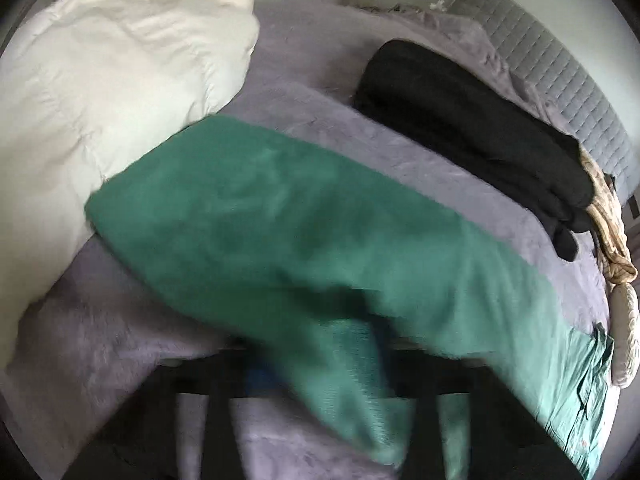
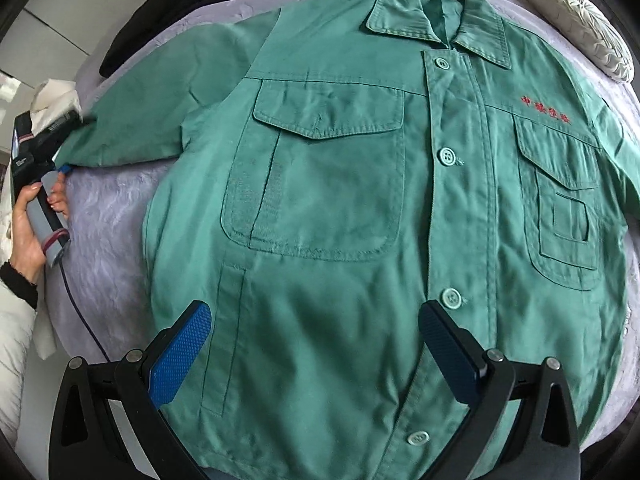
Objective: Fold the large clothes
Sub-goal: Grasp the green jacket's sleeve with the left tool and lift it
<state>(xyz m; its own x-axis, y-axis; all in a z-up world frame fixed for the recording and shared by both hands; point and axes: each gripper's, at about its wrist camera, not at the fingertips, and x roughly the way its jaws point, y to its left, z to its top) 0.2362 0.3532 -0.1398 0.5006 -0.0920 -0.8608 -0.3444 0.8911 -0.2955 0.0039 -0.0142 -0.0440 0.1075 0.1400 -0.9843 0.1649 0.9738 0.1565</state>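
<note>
- Right wrist view, far left: a hand (image 2: 28,236) in a white sleeve with a dark cuff grips the grey handle of the left gripper (image 2: 62,166), from which a thin dark cable (image 2: 80,312) trails over the bed.
- The left gripper's jaws are clamped on the cuff end of the sleeve (image 2: 152,108) of the green jacket (image 2: 340,208); the blue tip of one finger shows just at the cuff.
- The jacket lies front-up and buttoned on the lilac bedspread (image 2: 104,220), collar toward the top, with two flapped chest pockets and red embroidered characters (image 2: 546,110) above the pocket on the right side.
- The right gripper (image 2: 316,354) hangs over the jacket's lower front, its blue-padded jaws spread wide with nothing between the pads but the cloth lying flat beneath.
- A black garment (image 2: 192,0) lies past the jacket's shoulder at upper left, and a cream cushion (image 2: 576,20) sits at upper right.
- Left wrist view, blurred: a white duvet (image 1: 104,92) is heaped on the left, the green sleeve (image 1: 260,232) runs diagonally across the bedspread (image 1: 320,92) down into the left gripper (image 1: 320,384), the black garment (image 1: 472,132) lies on the right, with a grey quilted headboard (image 1: 560,92) behind it.
</note>
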